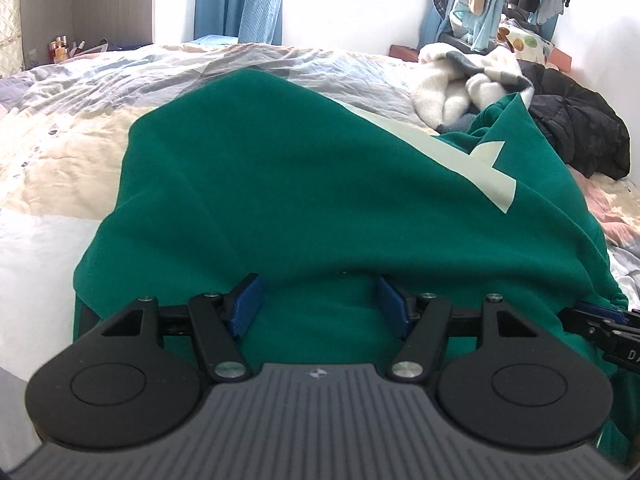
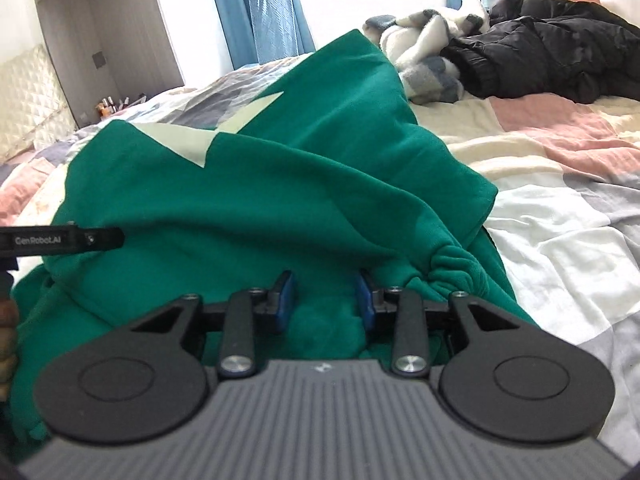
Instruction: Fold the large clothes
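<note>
A green sweatshirt [image 1: 280,180] with a pale print [image 1: 492,176] lies heaped on the bed. In the left wrist view my left gripper [image 1: 319,300] has its jaws wide apart. A fold of the green cloth drapes over its tips and more cloth lies loosely between the blue pads [image 1: 244,304]. In the right wrist view my right gripper [image 2: 326,300] has its jaws drawn in on a bunched part of the sweatshirt [image 2: 260,200], and gathers [image 2: 452,264] pucker beside its right finger. Each gripper shows at the edge of the other's view.
The patchwork bedcover [image 1: 60,160] spreads all round. A white and grey fleece [image 2: 420,48] and a black padded jacket [image 2: 560,52] lie at the far right. Small bottles [image 1: 60,50] stand by the headboard. Blue curtains and hanging clothes line the back wall.
</note>
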### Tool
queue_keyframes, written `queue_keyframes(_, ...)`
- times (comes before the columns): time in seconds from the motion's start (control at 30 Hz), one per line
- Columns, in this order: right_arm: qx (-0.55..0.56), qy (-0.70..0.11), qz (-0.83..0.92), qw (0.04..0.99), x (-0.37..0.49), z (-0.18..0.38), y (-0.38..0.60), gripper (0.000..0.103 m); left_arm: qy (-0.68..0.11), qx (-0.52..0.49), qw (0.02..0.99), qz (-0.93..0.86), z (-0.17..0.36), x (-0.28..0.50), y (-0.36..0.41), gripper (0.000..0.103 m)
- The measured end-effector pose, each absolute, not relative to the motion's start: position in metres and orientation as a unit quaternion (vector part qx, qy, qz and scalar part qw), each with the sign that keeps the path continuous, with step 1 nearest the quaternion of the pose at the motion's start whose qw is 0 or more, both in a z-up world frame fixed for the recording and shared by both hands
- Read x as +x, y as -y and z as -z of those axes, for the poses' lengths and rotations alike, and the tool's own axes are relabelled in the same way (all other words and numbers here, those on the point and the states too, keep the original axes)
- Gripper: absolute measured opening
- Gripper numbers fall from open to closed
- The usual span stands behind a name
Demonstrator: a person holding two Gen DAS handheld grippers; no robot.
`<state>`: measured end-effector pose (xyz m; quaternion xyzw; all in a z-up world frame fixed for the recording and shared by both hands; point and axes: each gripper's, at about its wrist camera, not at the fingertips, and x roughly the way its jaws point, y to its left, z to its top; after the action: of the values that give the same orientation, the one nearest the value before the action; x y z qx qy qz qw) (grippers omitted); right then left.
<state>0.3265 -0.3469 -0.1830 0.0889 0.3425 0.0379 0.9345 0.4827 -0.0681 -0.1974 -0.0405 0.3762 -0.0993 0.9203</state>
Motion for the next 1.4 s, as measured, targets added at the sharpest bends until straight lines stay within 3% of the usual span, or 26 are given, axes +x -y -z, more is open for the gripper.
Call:
queue_keyframes(0.43,0.103,-0.327,-0.055,0.938,0.271,0.129,0.352,0.040,-0.348,-0.065,0.934,0.053,0.153,0.411,0.026,0.070)
queue_keyframes(0.67,0.155,-0.369,-0.043,0.915,0.229,0.111,0.384,0.040,-0.365,-0.082,0.926,0.055,0.116,0.352,-0.024,0.070)
queue_keyframes(0.8,0.185,-0.400,-0.043,0.897,0.203,0.098,0.406,0.055,-0.406,-0.091,0.908,0.043,0.106,0.313,-0.072,0.070)
queue_keyframes(0.9,0.203,-0.432,-0.036,0.878,0.189,0.098,0.416,0.055,-0.450,-0.115,0.884,0.045,0.109,0.294,-0.109,0.070)
queue_keyframes(1.1,0.233,-0.492,-0.018,0.839,0.181,0.110,0.425,0.067,-0.542,-0.188,0.818,0.034,0.144,0.263,-0.160,0.070)
queue_keyframes(1.2,0.219,-0.505,-0.008,0.835,0.184,0.118,0.421,0.084,-0.551,-0.206,0.808,0.013,0.155,0.255,-0.168,0.071)
queue_keyframes(1.4,0.261,-0.546,0.008,0.796,0.188,0.144,0.425,0.083,-0.580,-0.233,0.780,0.002,0.176,0.261,-0.168,0.072)
